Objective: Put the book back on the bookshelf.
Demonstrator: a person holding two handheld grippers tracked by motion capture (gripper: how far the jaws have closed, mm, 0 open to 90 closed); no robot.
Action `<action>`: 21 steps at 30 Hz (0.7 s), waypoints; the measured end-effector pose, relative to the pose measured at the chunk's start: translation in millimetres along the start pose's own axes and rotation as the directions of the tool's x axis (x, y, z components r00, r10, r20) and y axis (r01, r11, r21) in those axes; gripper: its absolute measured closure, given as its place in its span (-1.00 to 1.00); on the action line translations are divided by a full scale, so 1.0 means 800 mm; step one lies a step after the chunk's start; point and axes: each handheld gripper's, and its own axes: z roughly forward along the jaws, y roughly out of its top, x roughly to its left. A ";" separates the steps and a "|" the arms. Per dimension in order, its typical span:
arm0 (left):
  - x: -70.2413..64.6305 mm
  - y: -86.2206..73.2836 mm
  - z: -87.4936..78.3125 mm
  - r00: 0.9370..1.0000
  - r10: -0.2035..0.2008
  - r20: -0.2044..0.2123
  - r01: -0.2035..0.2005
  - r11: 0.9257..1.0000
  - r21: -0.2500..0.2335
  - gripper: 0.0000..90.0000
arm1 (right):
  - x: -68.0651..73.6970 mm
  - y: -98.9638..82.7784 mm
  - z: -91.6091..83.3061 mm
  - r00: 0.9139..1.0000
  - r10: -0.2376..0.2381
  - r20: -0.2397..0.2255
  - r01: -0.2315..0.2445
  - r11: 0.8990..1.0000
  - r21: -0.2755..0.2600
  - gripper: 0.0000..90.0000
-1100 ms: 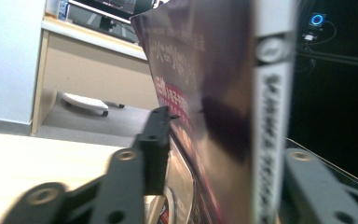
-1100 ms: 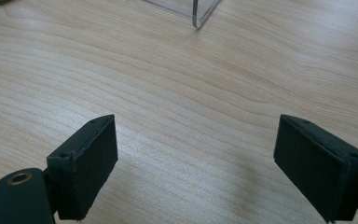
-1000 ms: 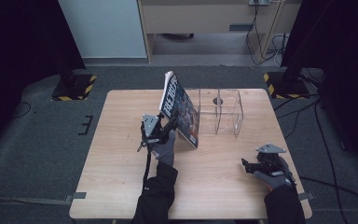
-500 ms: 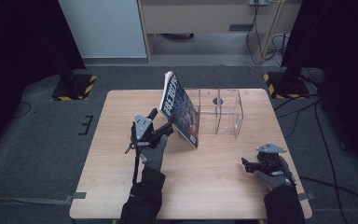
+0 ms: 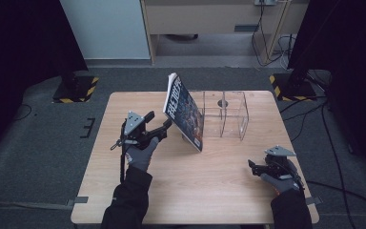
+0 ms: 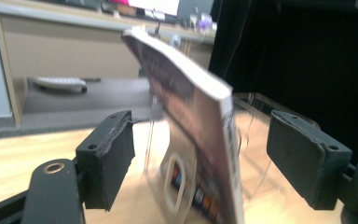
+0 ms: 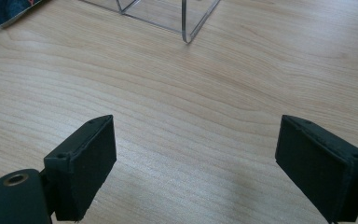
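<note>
The magazine [image 5: 185,110] stands tilted on the wooden table [image 5: 209,181], leaning against the clear acrylic rack [image 5: 226,114]. The left gripper [image 5: 164,125] has just been opening its jaws; they stand wide, the magazine's edge between them untouched. The right gripper [image 5: 252,168] rests near the table's right edge, jaws wide apart, holding nothing

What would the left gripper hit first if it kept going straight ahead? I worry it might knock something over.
Most likely the magazine, which leans on the clear stand right ahead of the open left gripper.
</note>
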 end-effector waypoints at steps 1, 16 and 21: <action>0.003 -0.002 -0.004 1.000 0.019 -0.004 -0.019 1.000 0.019 -0.51 | 0.000 0.000 0.000 1.000 -0.001 0.001 0.001 1.000 0.000 -0.73; 0.038 -0.068 -0.073 0.994 0.107 -0.017 -0.101 0.970 0.221 -0.52 | 0.001 -0.001 -0.003 1.000 0.005 0.001 -0.005 1.000 -0.003 -0.74; 0.061 -0.093 -0.086 0.996 0.075 -0.056 -0.057 0.960 0.275 -0.53 | 0.001 -0.002 -0.002 1.000 0.002 0.003 -0.002 1.000 0.002 -0.74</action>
